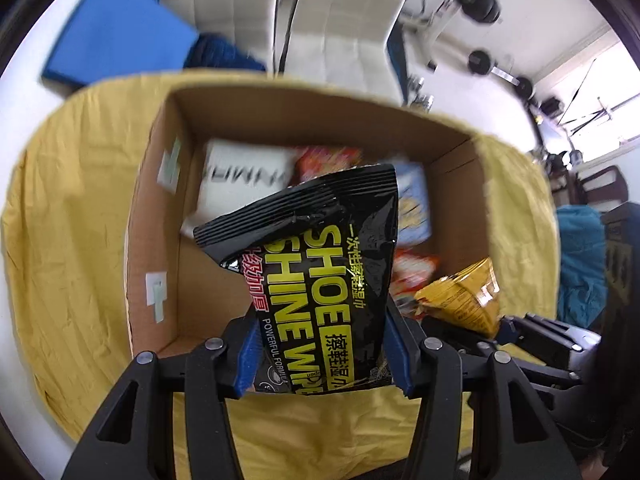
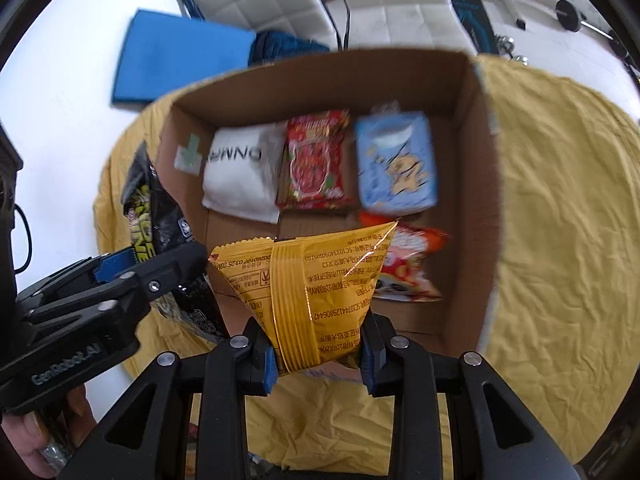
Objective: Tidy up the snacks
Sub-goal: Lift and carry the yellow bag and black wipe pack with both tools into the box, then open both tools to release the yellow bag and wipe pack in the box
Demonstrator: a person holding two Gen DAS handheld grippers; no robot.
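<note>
Both tools are loaded and poised over the cardboard box [image 2: 486, 184], which sits open-topped on a wrinkled yellow cloth [image 2: 560, 208] spread across the white worktop [image 2: 72, 40]. The left tool [image 1: 322, 354] has its blue-padded fingers pressed in on the lower end of a black shoe-wipes pack [image 1: 320, 264], yellow lettering facing up, the pack's top edge reaching out over the near-left part of the box. The right tool [image 2: 318, 354] is pinched tight around the narrow bottom of a yellow snack bag [image 2: 308, 280], printed back side showing, and that bag fans out above the box's near wall. Inside the box, along the far wall, a white pouch [image 2: 240, 172] lies at the left, a red snack packet [image 2: 314, 162] just beside it, and a light blue packet [image 2: 396, 164] to the right. In front of the blue one rests an orange-and-white packet [image 2: 408, 268], partly hidden behind the yellow bag. From the right wrist view the left tool shows at the left edge, a hand [image 2: 24, 440] gripping its handle. Beyond the box a blue mat [image 2: 180, 56] lies flat, with white padded chairs [image 2: 272, 4] behind.
</note>
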